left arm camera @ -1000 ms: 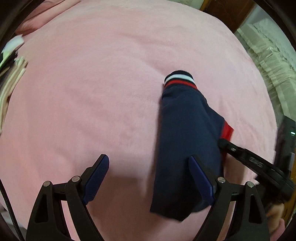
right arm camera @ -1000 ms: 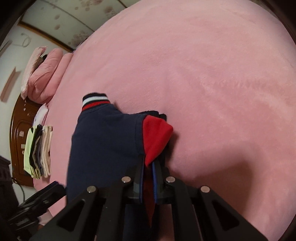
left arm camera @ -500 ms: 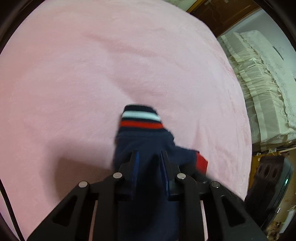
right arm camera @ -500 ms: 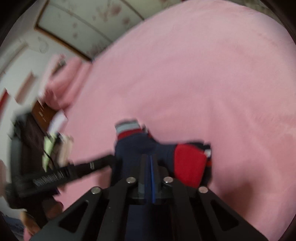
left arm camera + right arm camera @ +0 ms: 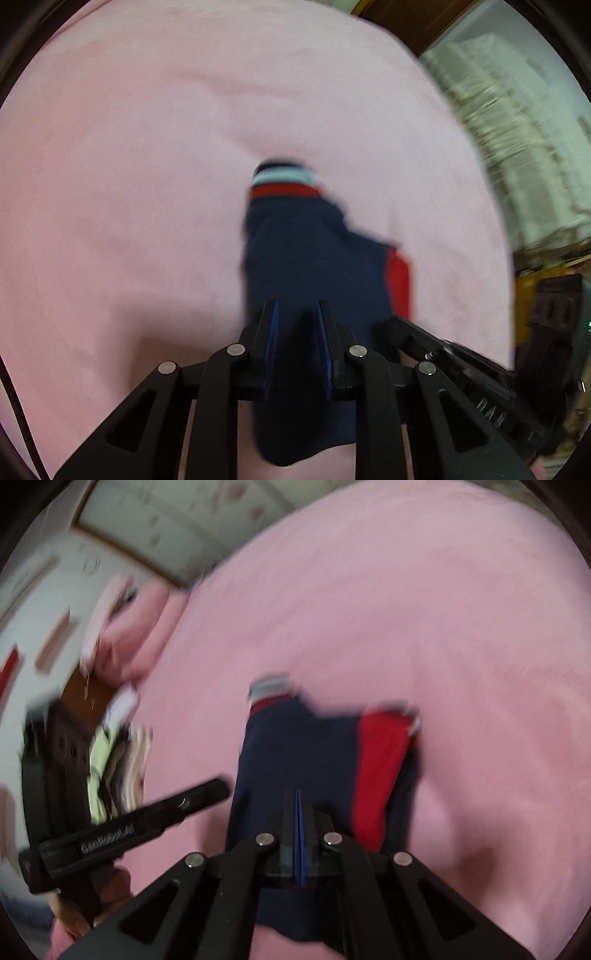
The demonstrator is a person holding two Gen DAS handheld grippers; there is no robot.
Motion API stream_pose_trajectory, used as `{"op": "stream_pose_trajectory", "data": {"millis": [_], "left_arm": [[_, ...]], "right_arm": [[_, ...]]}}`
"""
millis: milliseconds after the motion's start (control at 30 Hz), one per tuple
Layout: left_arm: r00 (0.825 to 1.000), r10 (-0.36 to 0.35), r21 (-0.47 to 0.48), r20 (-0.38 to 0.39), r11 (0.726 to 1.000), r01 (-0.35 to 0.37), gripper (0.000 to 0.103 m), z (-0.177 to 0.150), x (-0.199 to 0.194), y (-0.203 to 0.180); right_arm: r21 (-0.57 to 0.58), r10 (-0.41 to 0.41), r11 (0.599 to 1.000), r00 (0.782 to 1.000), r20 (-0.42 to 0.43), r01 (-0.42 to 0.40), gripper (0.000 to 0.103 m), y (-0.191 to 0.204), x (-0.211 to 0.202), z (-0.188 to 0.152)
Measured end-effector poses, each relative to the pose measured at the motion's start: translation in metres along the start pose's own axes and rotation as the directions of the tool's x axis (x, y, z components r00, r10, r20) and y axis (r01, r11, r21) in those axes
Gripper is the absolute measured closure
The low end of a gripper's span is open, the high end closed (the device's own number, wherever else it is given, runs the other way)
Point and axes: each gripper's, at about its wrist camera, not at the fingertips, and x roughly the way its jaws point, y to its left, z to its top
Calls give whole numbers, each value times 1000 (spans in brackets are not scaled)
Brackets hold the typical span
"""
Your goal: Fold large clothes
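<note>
Left-wrist view showed the pink bed filling almost everything, soft and plush, with the navy garment lying on it near the middle. The garment was the largest thing I had to deal with: dark knit cloth with a striped cuff at its far end and a red panel on one side. I judged it light, limp and not slippery, the sort of cloth that sags and drags its free end unless both near corners are lifted together. Along the near hem seemed the right place to take it, one corner each.

My left claw was closing on a thick bunch of that hem, navy cloth between the blue pads and pressed by them. From the right-wrist view, my right claw was clenched tight on the garment's near edge, its pads meeting with only a thin layer of cloth pinched there. The picture was blurred, so finer folds I could not make out. A stack of folded clothes sat at the bed's far side, well apart.
</note>
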Motion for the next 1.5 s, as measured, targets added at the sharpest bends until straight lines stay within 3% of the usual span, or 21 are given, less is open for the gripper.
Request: {"op": "stream_pose_trajectory", "data": {"millis": [33,67,167,267,367,433,500,567,667,800,833,900,967,1033,1067,1167,1300,1500], "left_arm": [[998,53,20,-19,998,-53,77,-5,4,3],[998,64,29,-22,998,-63,72,-6,4,5],[997,75,50,-22,996,-74,69,-9,-10,7],[997,80,78,-2,994,-80,69,-15,-27,-2],[999,42,61,-14,997,-41,67,-26,-33,-10],[998,54,44,-35,998,-52,67,-37,-26,-12],[994,102,53,-44,994,-100,65,-49,-18,-14],[986,161,77,-49,985,-157,52,-61,-12,-13],[976,218,115,-27,970,-213,46,-75,-18,-15],[968,236,88,-81,969,-229,43,-85,-30,-16],[967,234,80,-96,971,-227,38,-86,-32,-16],[961,253,67,-111,967,-246,27,-86,-37,-17],[954,275,58,-121,961,-270,23,-85,-42,-18],[947,289,58,-137,957,-284,23,-82,-47,-17],[944,299,66,-138,954,-292,22,-80,-49,-18],[933,336,89,-133,941,-326,7,-79,-59,-19],[943,307,76,-130,951,-299,6,-75,-67,-18],[936,330,95,-121,943,-320,5,-75,-72,-21]], "right_arm": [[-31,-91,995,996,-21,90,103,-2,4,-7],[-39,-130,991,991,-32,128,103,-5,6,-6],[42,-140,989,990,-6,140,103,-29,-22,-10],[64,-56,996,998,12,56,103,-35,-47,-15],[90,81,993,997,-9,-80,103,-26,-51,-26],[85,100,992,994,-50,-95,103,-16,-41,-36],[61,5,998,995,-104,2,103,-14,-28,-47],[75,-98,991,987,-128,108,103,-22,-24,-53],[222,-54,971,986,-156,88,103,-44,-31,-67],[186,-136,967,969,-206,175,102,-39,-48,-72],[174,-146,968,967,-208,184,102,-36,-52,-70],[155,-152,970,965,-213,187,94,-24,-60,-71],[111,-194,969,955,-224,223,58,-13,-66,-71],[78,-225,966,952,-206,245,40,-7,-71,-71],[66,-233,966,954,-190,249,39,-8,-77,-70],[97,-213,967,957,-196,235,36,-7,-75,-67],[121,-204,964,953,-224,235,34,-3,-71,-66],[55,-244,963,940,-239,264,30,11,-64,-63]]}}
